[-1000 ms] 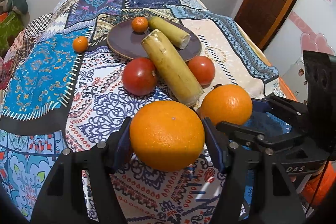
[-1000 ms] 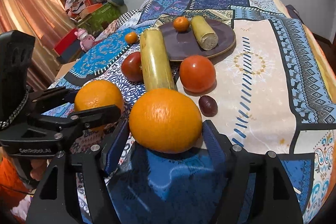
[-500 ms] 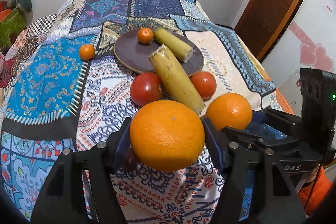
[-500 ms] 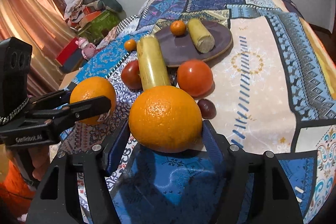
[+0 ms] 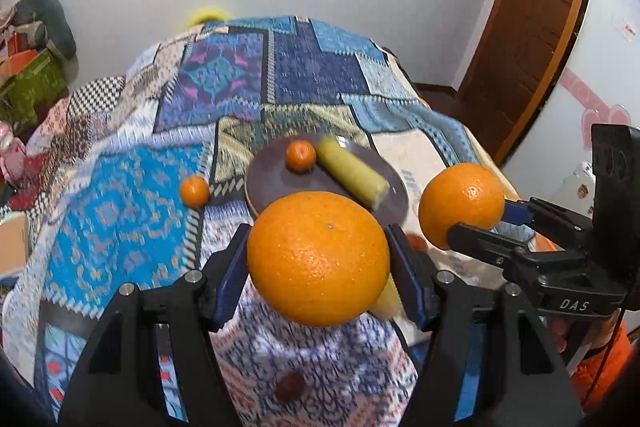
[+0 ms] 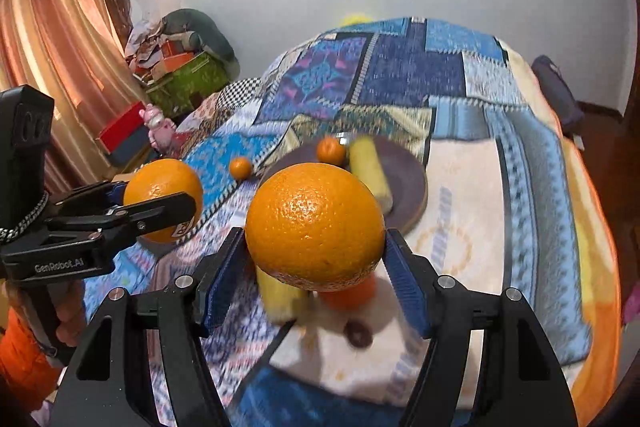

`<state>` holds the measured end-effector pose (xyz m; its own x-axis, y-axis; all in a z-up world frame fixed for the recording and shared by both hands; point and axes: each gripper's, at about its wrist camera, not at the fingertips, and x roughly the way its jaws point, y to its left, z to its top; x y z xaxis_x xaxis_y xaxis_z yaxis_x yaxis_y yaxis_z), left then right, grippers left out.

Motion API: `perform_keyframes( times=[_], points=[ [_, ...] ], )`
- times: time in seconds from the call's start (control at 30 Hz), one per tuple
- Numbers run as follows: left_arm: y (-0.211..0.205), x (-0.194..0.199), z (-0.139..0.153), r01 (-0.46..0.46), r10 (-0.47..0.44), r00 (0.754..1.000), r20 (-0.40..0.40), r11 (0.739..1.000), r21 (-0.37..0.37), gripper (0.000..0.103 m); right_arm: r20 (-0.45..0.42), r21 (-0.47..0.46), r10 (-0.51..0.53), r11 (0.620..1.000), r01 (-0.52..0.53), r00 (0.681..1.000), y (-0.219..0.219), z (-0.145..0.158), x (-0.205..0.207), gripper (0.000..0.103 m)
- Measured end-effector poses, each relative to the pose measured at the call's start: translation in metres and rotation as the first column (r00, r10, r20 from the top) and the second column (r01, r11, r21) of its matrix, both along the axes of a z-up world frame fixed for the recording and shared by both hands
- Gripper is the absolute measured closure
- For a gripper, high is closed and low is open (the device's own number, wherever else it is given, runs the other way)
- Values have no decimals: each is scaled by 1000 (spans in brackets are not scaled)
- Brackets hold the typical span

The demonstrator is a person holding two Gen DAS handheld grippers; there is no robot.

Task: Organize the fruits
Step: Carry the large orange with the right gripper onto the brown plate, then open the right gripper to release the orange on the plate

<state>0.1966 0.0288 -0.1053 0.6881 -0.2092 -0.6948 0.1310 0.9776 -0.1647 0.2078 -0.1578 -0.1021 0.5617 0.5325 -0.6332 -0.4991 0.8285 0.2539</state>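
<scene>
My left gripper (image 5: 318,263) is shut on a large orange (image 5: 318,257), held high above the patterned cloth. My right gripper (image 6: 314,251) is shut on another large orange (image 6: 314,225); it shows in the left wrist view (image 5: 462,205) at the right. The left orange shows in the right wrist view (image 6: 162,199). The dark plate (image 5: 264,183) holds a small mandarin (image 5: 300,155) and a yellow-green stalk piece (image 5: 352,173). A second mandarin (image 5: 195,191) lies on the cloth left of the plate. A longer stalk (image 6: 280,297) and a tomato (image 6: 350,295) lie mostly hidden under the oranges.
A small dark fruit (image 5: 290,387) lies on the cloth near me, also in the right wrist view (image 6: 358,333). The bed's edges drop off left and right. A wooden door (image 5: 532,35) is at the right, clutter and curtains (image 6: 60,39) at the left.
Both grippers have risen and tilted up with their oranges; the plate and fruits now lie lower and farther off. The tomatoes and long stalk have slipped behind the held oranges.
</scene>
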Motion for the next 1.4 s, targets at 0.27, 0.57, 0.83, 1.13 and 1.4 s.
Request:
perform_keyframes(
  times=[0.27, 0.57, 0.83, 1.13, 1.4],
  points=[
    [12, 49, -6, -41, 41, 999, -11, 999, 14, 38, 21, -45, 18, 999, -17, 1000, 19, 0, 40, 37],
    [24, 103, -35, -81, 84, 993, -86, 996, 34, 38, -20, -126, 64, 990, -66, 998, 49, -21, 76, 37],
    [25, 132, -58, -80, 82, 986, -147, 997, 25, 38, -60, -173, 95, 979, -104, 994, 63, -36, 94, 37],
    [23, 146, -76, -77, 77, 976, -202, 997, 7, 38, -69, -210, 127, 968, -139, 989, 70, -43, 97, 36],
    [23, 146, -81, -71, 70, 970, -234, 997, 3, 38, -92, -200, 126, 969, -142, 988, 70, -45, 96, 35]
  ],
)
